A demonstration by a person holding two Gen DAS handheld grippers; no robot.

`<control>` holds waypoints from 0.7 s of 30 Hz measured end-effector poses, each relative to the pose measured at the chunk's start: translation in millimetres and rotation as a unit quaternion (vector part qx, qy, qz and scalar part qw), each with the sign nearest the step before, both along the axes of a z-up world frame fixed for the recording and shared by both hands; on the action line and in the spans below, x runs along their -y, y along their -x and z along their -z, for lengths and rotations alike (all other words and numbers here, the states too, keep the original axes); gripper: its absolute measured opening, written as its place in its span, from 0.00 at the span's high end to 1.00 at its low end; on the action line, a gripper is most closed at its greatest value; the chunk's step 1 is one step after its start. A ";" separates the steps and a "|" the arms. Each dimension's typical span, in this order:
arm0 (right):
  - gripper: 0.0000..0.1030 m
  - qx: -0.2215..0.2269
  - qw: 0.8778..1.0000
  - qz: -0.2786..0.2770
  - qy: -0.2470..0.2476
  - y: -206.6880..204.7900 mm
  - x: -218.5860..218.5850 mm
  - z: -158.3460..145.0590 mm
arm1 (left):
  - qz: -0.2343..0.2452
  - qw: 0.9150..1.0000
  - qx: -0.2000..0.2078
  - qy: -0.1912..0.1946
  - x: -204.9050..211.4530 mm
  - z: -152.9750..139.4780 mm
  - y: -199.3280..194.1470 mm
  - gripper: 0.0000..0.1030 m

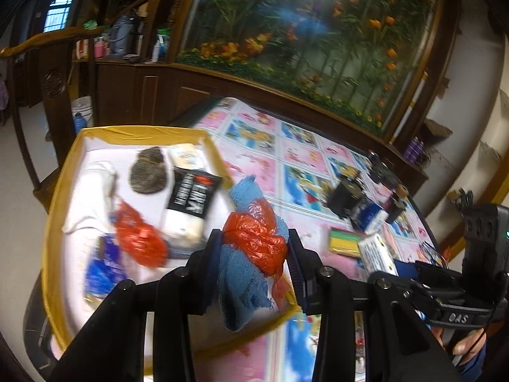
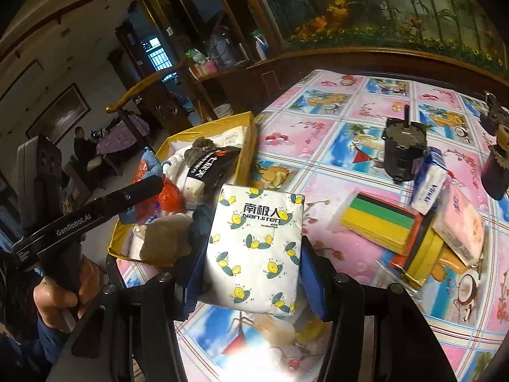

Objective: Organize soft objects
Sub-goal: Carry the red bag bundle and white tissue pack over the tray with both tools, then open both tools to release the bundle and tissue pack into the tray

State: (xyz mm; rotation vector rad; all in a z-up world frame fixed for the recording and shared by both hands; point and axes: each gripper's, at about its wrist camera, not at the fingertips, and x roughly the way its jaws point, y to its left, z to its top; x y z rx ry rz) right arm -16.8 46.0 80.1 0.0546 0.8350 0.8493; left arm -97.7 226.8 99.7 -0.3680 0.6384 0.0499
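Left hand-held gripper (image 1: 254, 248) is clamped on a blue cloth (image 1: 241, 286) bundled with an orange plastic bag (image 1: 257, 238), held up over the near edge of the yellow-rimmed box (image 1: 127, 135). Right hand-held gripper (image 2: 253, 273) is squeezing a lemon-print tissue pack (image 2: 254, 248) above the desk (image 2: 350, 121), just beside that box.

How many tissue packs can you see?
3. The right gripper holds the lemon-print pack. A blue-and-white pack and a pink pack lie on the table. More may hide in the box.
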 end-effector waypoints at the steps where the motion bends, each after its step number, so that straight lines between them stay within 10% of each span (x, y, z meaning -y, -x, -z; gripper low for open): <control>1: 0.43 0.002 1.000 -0.006 0.003 1.6 -8.4 -1.0 | -0.008 1.000 -0.001 0.001 -8.3 0.5 0.4 0.63; 21: 0.43 0.027 0.994 -0.056 0.088 15.7 -164.4 25.9 | -0.076 0.995 -0.049 0.037 -99.2 33.4 -8.1 0.63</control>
